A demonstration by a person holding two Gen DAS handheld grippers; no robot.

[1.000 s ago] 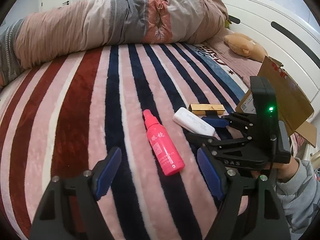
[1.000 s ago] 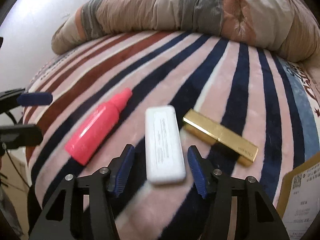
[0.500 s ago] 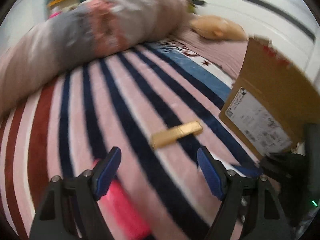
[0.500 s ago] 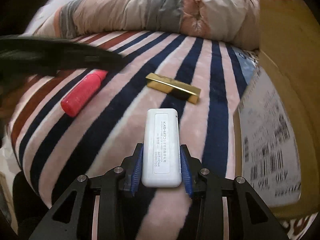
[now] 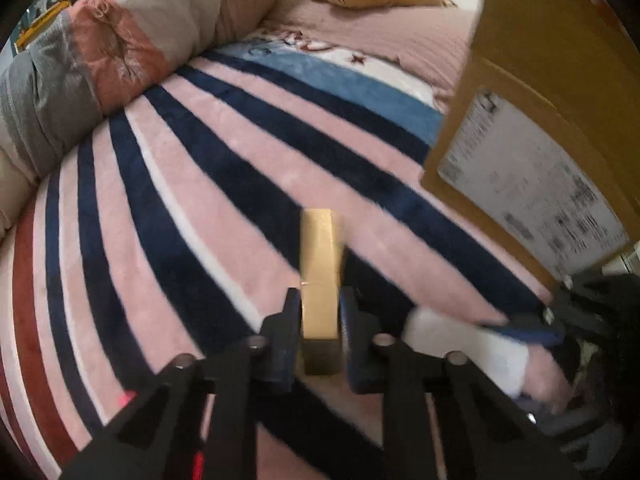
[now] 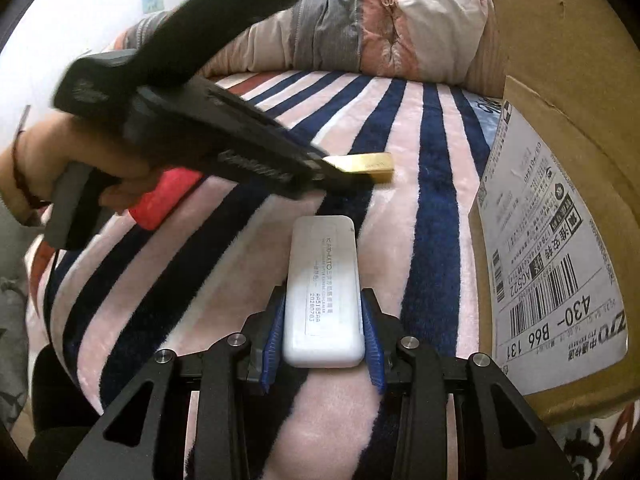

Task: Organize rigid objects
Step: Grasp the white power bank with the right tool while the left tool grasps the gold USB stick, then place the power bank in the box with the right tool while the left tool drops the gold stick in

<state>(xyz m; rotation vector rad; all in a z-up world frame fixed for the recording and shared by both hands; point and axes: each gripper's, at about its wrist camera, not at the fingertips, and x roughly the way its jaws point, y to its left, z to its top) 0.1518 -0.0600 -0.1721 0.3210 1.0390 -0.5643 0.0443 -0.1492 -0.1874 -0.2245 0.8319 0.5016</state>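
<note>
So far: left tool (image 5: 320,332) clamps gold bar (image 5: 319,264), right tool (image 6: 323,334) clamps white case (image 6: 323,280); neither boxed; pink bottle (image 6: 164,200) on bed

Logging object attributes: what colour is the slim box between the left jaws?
Gold, a slim box with a matte metallic look. It shows best in the left wrist view.

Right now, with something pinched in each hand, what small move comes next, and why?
Probably lift both toward the cardboard box: the right gripper clamps the white case, the left gripper clamps the gold bar, and the box stands beside them.
</note>
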